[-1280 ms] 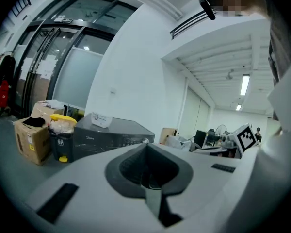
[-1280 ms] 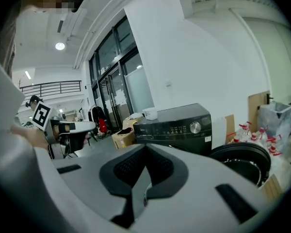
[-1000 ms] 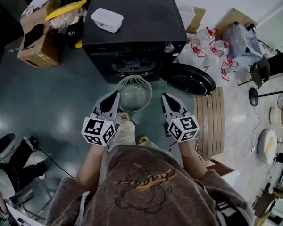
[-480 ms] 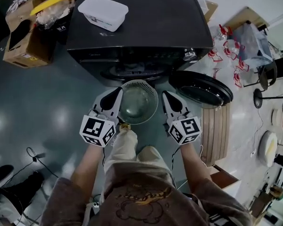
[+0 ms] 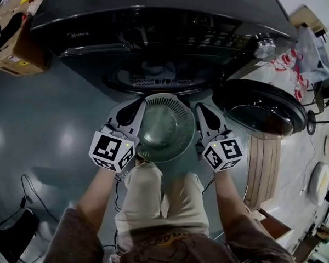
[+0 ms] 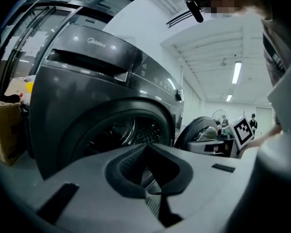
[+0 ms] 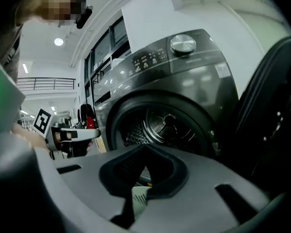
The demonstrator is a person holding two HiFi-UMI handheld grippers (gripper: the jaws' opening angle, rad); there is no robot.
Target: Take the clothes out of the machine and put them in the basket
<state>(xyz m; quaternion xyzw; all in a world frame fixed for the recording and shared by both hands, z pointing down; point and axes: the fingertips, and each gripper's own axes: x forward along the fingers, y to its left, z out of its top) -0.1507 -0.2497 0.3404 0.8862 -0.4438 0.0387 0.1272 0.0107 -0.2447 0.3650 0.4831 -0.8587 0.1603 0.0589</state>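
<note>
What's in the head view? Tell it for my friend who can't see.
A person, seen from above, holds a round pale basket by its rim with the left tool and the right tool, in front of a dark washing machine. Its round door hangs open at the right.

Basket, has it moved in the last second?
Yes. The basket, pinched by the left gripper and right gripper, has sunk before the washing machine, to its drum opening.

The machine point(image 5: 153, 32) runs off the top edge — its drum point(image 7: 167, 125) too dark to read.
</note>
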